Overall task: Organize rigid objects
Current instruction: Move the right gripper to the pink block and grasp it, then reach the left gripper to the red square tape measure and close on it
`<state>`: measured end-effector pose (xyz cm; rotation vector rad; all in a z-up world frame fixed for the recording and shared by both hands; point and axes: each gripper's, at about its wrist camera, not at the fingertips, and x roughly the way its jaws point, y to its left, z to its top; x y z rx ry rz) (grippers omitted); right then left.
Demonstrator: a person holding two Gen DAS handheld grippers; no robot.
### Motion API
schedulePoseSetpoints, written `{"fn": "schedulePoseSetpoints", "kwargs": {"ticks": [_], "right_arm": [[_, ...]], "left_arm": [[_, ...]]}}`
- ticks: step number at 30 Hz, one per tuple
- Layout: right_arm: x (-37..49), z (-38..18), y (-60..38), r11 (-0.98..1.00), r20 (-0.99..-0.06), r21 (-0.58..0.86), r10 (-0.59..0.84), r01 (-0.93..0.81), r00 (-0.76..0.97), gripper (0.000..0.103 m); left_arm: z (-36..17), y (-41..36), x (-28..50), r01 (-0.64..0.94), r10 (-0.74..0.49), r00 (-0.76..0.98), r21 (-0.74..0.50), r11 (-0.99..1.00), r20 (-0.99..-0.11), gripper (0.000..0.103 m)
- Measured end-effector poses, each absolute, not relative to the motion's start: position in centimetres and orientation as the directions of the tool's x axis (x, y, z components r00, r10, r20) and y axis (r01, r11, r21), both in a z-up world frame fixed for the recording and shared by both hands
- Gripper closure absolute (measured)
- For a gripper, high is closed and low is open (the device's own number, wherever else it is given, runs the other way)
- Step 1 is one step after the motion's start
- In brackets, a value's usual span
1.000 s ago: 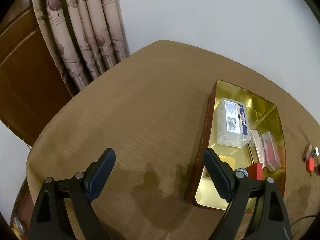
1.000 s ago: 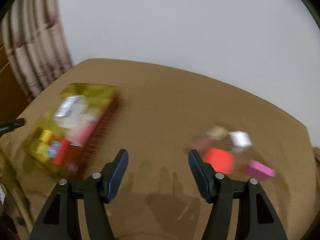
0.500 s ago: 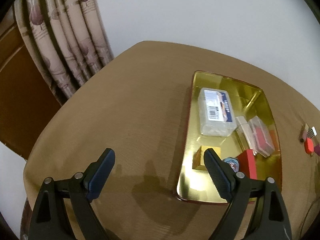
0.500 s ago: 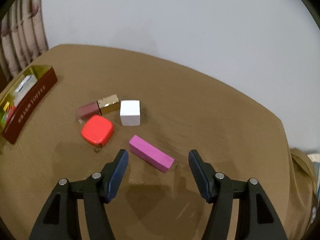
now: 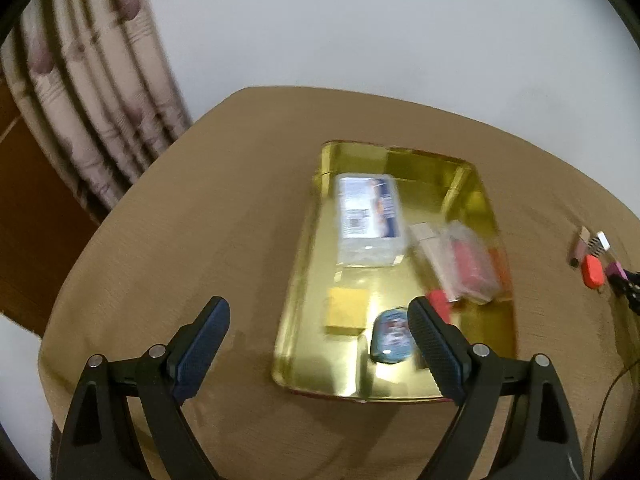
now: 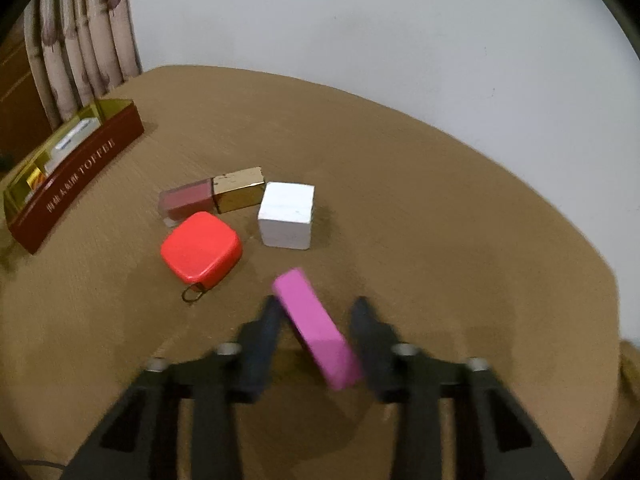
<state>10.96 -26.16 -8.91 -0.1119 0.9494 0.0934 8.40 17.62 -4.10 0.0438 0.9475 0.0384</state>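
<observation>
While the right gripper (image 6: 316, 320) closes around the pink block (image 6: 316, 326), its long axis lies skewed across the jaws; the left gripper (image 5: 316, 344) hangs wide, empty.

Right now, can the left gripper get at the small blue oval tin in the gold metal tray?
Probably yes: the open left gripper hangs over the gold tray's near end, and the tin lies uncovered by its right finger.

Tin (image 6: 76, 172) left on table (image 6: 440, 208), cube (image 6: 286, 216) right of it, bar (image 6: 316, 328) nearest camera
</observation>
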Motion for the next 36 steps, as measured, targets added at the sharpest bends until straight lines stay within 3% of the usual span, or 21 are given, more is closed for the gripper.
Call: {"fn": "schedulePoseSetpoints", "kwargs": {"ticks": [6,15,21,26,36], "right_arm": [[10.3,-9.6,-26.2,1.0,-0.785,-0.005,0.01,-0.022,0.619,0.088],[6.1,-10.1,-29.0,0.941,-0.757,-0.034,-0.244,0.337,0.606,0.088],[4.6,-10.5,-29.0,0.911,-0.748,-0.027,-0.292,0.412,0.596,0.088],[4.4,-10.6,-28.7,0.909,-0.749,-0.025,-0.292,0.416,0.595,0.088],[2.9,-10.7,-31.4,0.91,-0.749,0.021,-0.26,0.413,0.609,0.088]], "left_arm": [[-3.5,11.8,9.5,0.113,-0.028,0.573,0.046,0.993,-0.819,0.014],[-4.0,0.7,9.6,0.331,-0.169,0.52,0.015,0.944,-0.837,0.014],[-5.0,-7.3,9.7,0.446,-0.28,0.413,-0.076,0.892,-0.867,0.014],[-6.9,-12.5,11.7,0.43,-0.309,0.299,-0.161,0.888,-0.903,0.014],[-9.9,-16.4,16.0,0.33,-0.275,0.202,-0.199,0.923,-0.94,0.021]]}}
